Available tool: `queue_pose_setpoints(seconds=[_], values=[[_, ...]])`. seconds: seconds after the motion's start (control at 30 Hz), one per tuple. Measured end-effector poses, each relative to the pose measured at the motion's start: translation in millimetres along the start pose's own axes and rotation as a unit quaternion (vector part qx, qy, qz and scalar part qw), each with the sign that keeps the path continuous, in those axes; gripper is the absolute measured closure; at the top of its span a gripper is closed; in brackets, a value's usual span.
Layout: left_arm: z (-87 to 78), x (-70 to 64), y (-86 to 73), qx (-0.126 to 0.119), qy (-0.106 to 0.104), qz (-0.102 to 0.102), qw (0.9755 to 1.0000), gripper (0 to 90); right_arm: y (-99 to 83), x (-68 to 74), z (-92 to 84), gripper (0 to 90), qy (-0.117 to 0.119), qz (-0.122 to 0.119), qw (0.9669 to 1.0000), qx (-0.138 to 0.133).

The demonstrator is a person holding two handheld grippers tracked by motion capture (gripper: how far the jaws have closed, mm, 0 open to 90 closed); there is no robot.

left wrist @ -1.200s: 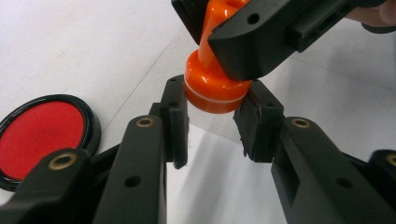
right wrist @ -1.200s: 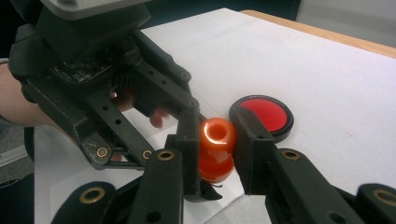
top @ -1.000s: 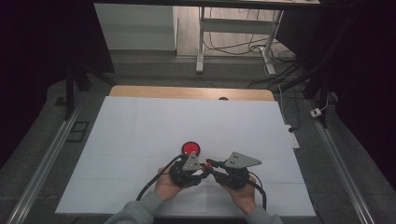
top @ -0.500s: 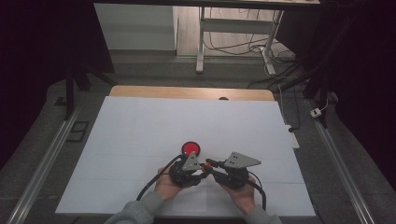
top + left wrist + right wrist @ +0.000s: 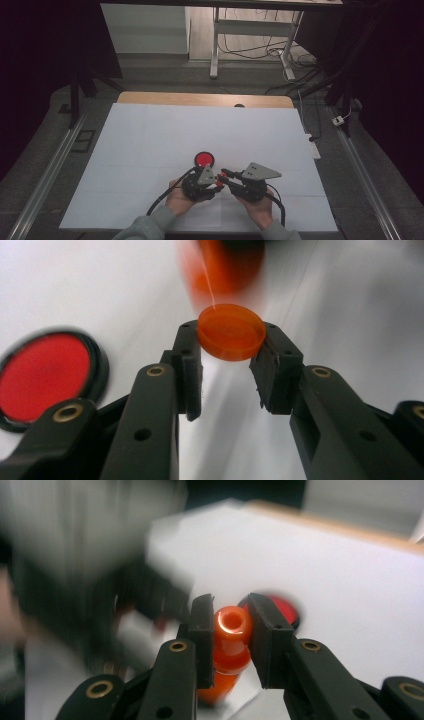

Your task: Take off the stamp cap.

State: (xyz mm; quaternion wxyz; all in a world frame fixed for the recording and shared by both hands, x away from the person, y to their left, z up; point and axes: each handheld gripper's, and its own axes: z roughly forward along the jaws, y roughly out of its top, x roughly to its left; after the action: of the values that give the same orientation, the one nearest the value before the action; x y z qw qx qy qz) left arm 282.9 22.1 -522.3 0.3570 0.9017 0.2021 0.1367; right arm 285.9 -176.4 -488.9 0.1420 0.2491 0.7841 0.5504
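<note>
Change since earlier: almost none is seen; both hands and grippers are kept at the near edge of the white sheet (image 5: 150, 140), with the right gripper's tips perhaps drawn very slightly closer to the left.
Left gripper (image 5: 231, 365): clamped by its pads on an orange cap (image 5: 231, 332), which is held flat between the jaw tips.
Right gripper (image 5: 231, 635): closed on the neck of an orange bottle (image 5: 230, 645), whose open mouth is turned toward the camera.
Cap and bottle: held apart, close together, between the two hands above the sheet.
Red disc (image 5: 204, 159): left lying on the sheet in a black rim, just beyond the grippers.
Table (image 5: 200, 99): a wooden edge is seen past the sheet.
</note>
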Motion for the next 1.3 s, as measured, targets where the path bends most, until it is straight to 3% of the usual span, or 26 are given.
queue_pose_setpoints(seconds=[0.03, 0.07, 0.1, 0.2, 0.43, 0.77, 1.3], values=[[2.7, -1.1, -3.0, -0.005, -0.007, -0.008, 0.9999, 65.6, 8.5, -7.5, -9.2, 72.8, -0.005, 0.018, 0.9996, -0.023], [2.2, 0.9, -3.4, -0.016, -0.021, -0.027, 0.9993, 65.6, 8.5, -7.5, -9.2, 72.8, -0.005, 0.018, 0.9996, -0.023], [-0.2, 2.6, -2.0, -0.025, -0.024, -0.032, 0.9989, 65.6, 11.3, -9.9, -13.2, 72.8, -0.009, 0.013, 0.9996, -0.024], [-8.2, 5.5, 1.3, -0.04, -0.018, -0.036, 0.9984, 65.6, 8.7, -14.1, -19.1, 72.7, -0.014, 0.015, 0.9995, -0.024], [-10.7, 10.5, -1.0, -0.035, -0.009, -0.039, 0.9986, 65.5, 6.5, -14.7, -15.6, 72.7, -0.005, 0.016, 0.9997, -0.017], [-19.2, 15.5, -4.2, -0.051, 0.001, -0.05, 0.9974, 65.3, 2.7, -17.5, -13.8, 72.6, 0.0, 0.026, 0.9996, -0.013], [-40.1, 22.1, -14.4, -0.064, 0.006, -0.06, 0.9961, 65.2, 1.3, -18.1, -15.4, 72.6, -0.007, 0.029, 0.9995, -0.015]])
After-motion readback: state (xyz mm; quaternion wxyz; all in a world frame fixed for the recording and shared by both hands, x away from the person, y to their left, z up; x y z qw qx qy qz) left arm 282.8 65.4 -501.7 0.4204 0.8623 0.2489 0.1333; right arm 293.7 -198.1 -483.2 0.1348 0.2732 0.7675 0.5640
